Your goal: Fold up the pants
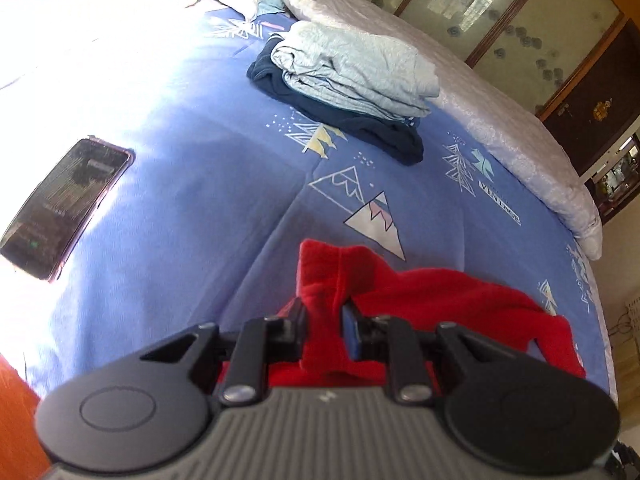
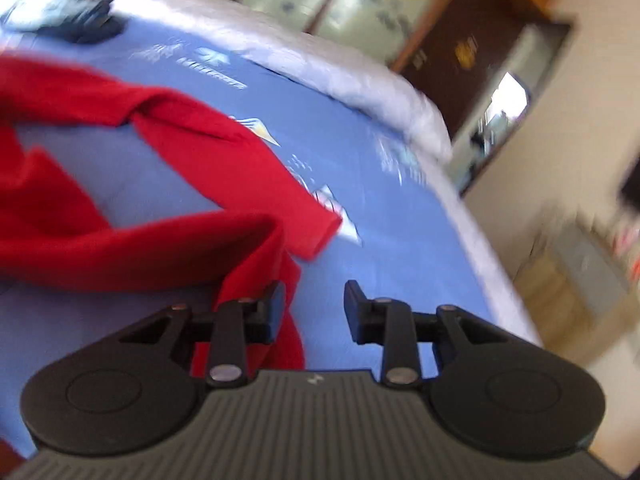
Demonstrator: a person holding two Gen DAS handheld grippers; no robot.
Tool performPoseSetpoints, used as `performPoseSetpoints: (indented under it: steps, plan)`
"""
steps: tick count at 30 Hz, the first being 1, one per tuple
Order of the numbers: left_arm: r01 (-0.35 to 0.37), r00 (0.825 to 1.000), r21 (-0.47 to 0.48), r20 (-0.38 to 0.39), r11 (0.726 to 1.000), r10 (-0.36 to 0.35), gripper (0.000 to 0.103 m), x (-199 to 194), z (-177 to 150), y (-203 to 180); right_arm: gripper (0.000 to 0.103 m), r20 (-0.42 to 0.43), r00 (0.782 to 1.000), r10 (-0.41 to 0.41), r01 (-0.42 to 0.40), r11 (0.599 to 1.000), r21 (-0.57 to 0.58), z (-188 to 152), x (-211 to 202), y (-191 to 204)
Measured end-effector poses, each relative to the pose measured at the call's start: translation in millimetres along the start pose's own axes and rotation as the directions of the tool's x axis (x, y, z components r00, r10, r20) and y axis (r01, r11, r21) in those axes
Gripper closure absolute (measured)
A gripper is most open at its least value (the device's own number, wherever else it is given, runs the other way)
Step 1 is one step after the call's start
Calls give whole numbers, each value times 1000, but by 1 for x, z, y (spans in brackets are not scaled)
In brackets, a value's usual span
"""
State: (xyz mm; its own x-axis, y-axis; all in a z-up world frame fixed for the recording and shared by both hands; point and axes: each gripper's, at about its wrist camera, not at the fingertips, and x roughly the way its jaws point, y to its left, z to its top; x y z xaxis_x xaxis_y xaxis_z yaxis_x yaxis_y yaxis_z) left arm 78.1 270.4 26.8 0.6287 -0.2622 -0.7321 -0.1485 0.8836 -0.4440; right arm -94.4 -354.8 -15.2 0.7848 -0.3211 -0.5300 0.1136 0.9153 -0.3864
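Red pants [image 1: 420, 292] lie crumpled on the blue patterned bed sheet [image 1: 200, 200]. My left gripper [image 1: 325, 328] is shut on a raised fold of the red cloth, which bunches up between its pads. In the right wrist view the red pants [image 2: 120, 248] spread to the left, one leg running out to a hem near the middle. My right gripper [image 2: 314, 312] stands open just right of a hanging fold; the cloth brushes its left finger [image 2: 274, 312], and the gap between the fingers shows mostly blue sheet [image 2: 380, 220].
A phone [image 1: 64, 204] lies on the sheet at the left. A stack of folded grey and navy clothes [image 1: 352, 76] sits further back. A white quilt [image 1: 500, 120] runs along the far edge, with a wardrobe [image 1: 500, 8] behind it. The bed's right edge drops off to the floor.
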Motion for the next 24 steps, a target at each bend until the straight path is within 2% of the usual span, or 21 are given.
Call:
performPoseSetpoints:
  steps: [2,5,6,8,9,11,13,16,17,18,20,21,22,23,24]
  plan:
    - [5,1000,-12,2,1000,-5,85,-2,-1,0,67,11,1000,23,-24,991,133,13,5,-20]
    - [16,1000,-10,27,1000,-16,85,-7,0,-6,65,2,997,83,-80,952,295,45,31,-42]
    - [21,999,-7,37,1000,-20,85,-12,-2,-7,57,-8,994,113,-103,932,347,55,43,-51]
    - [17,999,2,41,1000,-17,85,-14,-1,-11,49,-25,981,194,-162,877,452,74,79,-56]
    - [10,999,6,39,1000,-10,85,-15,-2,-13,49,-29,974,224,-181,848,499,77,93,-59]
    - [1,999,5,32,1000,-1,85,-14,-1,-14,48,-67,969,237,-166,829,534,82,125,-63]
    - [-5,1000,-8,24,1000,6,85,-12,0,-13,47,-160,961,228,-102,823,559,83,148,-63]
    - [-22,1000,-19,16,1000,22,85,-9,2,-14,46,-224,931,289,-66,736,674,73,196,-77]
    - [-29,999,-20,14,999,29,85,-8,3,-15,54,-218,916,337,-88,697,711,68,204,-76]
    - [-35,999,-19,14,999,35,85,-7,5,-16,88,-200,909,365,-114,679,725,68,207,-75]
    - [-43,999,-16,17,999,44,85,-7,9,-18,90,-183,913,366,-147,709,689,81,207,-71]
    - [-44,999,-17,20,999,44,85,-7,11,-18,90,-143,930,338,-161,725,669,92,198,-73]
    - [-41,999,-21,22,999,41,85,-8,13,-18,90,-64,943,326,-206,725,657,103,186,-79]
    - [-34,999,-29,25,999,35,85,-9,15,-17,90,35,946,323,-268,714,647,113,168,-88]
    - [-27,999,-39,29,999,28,85,-10,17,-16,90,133,936,326,-334,707,624,120,149,-98]
